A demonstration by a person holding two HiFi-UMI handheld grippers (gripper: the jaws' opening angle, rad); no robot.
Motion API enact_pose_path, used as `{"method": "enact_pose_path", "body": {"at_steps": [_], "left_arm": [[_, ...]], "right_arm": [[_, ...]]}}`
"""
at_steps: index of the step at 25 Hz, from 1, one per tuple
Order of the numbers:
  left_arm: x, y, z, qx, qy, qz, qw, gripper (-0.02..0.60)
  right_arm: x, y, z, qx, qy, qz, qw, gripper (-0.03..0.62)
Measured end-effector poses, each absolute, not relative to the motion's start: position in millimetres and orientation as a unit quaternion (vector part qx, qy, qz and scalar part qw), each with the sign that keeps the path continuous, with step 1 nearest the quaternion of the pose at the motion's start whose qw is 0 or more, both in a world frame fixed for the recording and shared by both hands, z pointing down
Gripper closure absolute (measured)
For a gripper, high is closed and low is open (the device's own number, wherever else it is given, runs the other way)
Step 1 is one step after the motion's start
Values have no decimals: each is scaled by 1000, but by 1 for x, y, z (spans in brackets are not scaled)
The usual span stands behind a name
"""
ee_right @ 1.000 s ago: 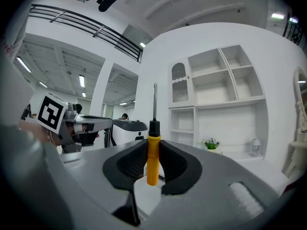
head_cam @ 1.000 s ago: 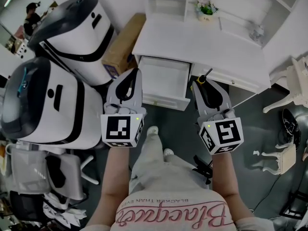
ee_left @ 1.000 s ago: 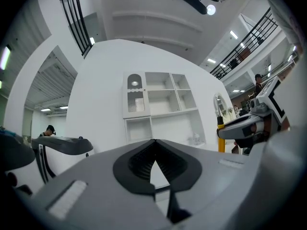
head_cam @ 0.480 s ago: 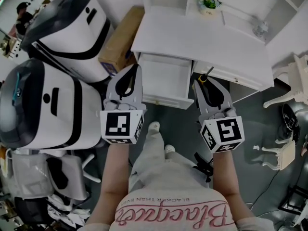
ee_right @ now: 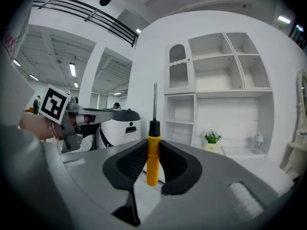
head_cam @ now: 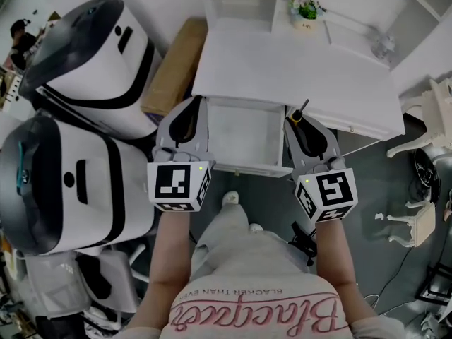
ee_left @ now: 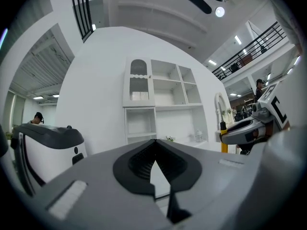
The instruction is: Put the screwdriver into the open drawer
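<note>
"So, how far along is this?"

"Partway, I'd say. The right gripper (head_cam: pixel 294 123) is clamped on the screwdriver (ee_right: pixel 152 158) by its yellow handle, shaft pointing up, so the pick-up looks done."

"And the drawer (head_cam: pixel 244 134)?"

"It's pulled out of the desk (head_cam: pixel 296 69) and looks bare inside. The screwdriver is held in the air just to the right of the drawer, near the desk's front edge, and not yet in it."

"What about the left gripper (ee_left: pixel 154 142)?"

"Its jaws are together with nothing between them, and it hangs by the drawer's left side."

"So what's left?"

"By my reckoning, carrying the screwdriver across over the drawer, lowering it in and letting go."
</note>
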State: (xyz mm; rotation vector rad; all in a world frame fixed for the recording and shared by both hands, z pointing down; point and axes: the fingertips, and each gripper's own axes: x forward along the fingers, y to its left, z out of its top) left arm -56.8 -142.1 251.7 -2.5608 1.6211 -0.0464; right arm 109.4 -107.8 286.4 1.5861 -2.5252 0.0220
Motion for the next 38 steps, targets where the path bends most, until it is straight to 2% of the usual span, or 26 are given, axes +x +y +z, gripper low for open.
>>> {"method": "enact_pose_path", "body": {"at_steps": [9, 20, 28, 38], "left_arm": [[-65, -212, 257, -857, 513, -13, 42, 569], [-84, -255, 301, -865, 500, -34, -10, 569], [-97, -256, 351, -862, 499, -61, -62, 569], [-94, -244, 388, -858, 498, -85, -93, 569]], "right_arm": [[97, -170, 293, 546, -832, 17, 97, 519], [76, -210, 343, 549, -820, 73, 147, 519], [61, -211, 392, 531, -816, 114, 198, 519], [58, -199, 438, 510, -814, 158, 228, 519]]}}
